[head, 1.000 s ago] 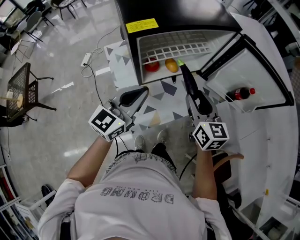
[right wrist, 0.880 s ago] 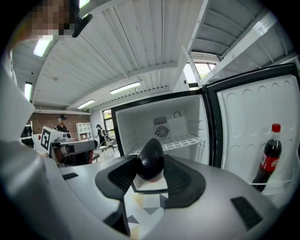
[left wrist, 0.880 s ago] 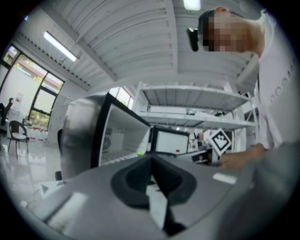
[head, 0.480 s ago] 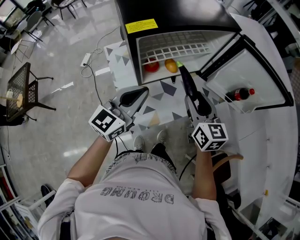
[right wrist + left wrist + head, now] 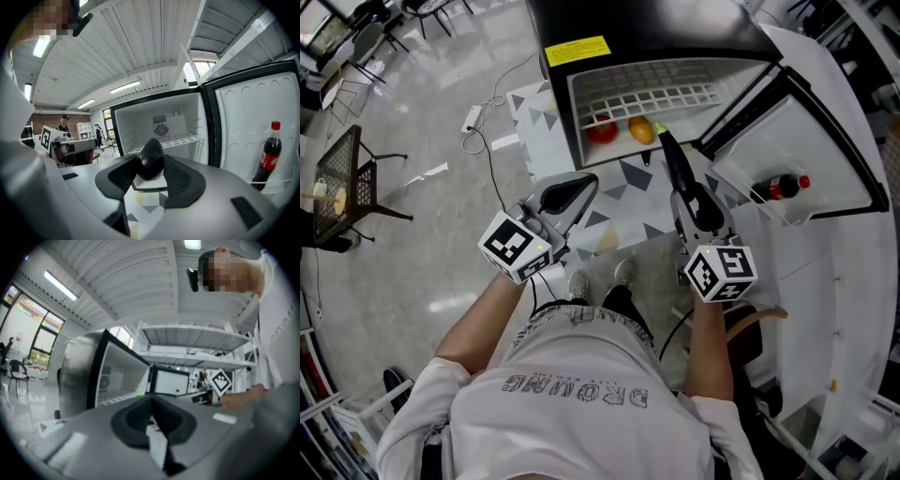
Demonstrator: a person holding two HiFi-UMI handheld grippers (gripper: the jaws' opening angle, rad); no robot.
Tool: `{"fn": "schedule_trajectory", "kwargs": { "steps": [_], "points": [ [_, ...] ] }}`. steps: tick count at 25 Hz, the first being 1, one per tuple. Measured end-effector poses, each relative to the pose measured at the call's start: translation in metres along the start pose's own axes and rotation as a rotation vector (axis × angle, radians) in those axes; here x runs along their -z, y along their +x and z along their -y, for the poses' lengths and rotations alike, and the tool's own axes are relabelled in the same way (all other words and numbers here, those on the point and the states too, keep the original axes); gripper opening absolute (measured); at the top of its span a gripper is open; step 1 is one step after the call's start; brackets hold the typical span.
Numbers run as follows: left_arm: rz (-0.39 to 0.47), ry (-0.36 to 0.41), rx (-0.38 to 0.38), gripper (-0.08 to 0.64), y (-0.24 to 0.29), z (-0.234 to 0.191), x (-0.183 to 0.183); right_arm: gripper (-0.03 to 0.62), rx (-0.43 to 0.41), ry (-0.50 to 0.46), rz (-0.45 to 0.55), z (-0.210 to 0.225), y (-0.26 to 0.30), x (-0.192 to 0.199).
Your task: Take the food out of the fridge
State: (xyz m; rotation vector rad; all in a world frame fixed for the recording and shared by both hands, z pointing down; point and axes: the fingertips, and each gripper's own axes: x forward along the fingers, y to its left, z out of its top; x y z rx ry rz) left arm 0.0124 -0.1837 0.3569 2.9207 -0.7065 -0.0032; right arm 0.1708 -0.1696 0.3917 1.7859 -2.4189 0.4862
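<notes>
Two tools: right tool [image 5: 150, 165] grips dark eggplant [image 5: 677, 169], probably; left tool [image 5: 151, 400] closed.

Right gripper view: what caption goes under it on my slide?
The right gripper grips a dark eggplant before the open fridge, a cola bottle in its door.

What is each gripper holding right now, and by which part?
The right gripper clamps an eggplant by its thick end, with the green stem end pointing toward the fridge. The left gripper is shut and empty.
</notes>
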Motion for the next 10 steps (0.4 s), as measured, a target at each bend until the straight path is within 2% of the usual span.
{"fn": "schedule_trajectory", "kwargs": {
  "steps": [10],
  "points": [
    [0.0,0.002,0.0,0.008,0.003,0.0049,-0.0005,0.17,-0.008,-0.003,0.002,0.0015,-0.0018,-0.0034]
  ]
}}
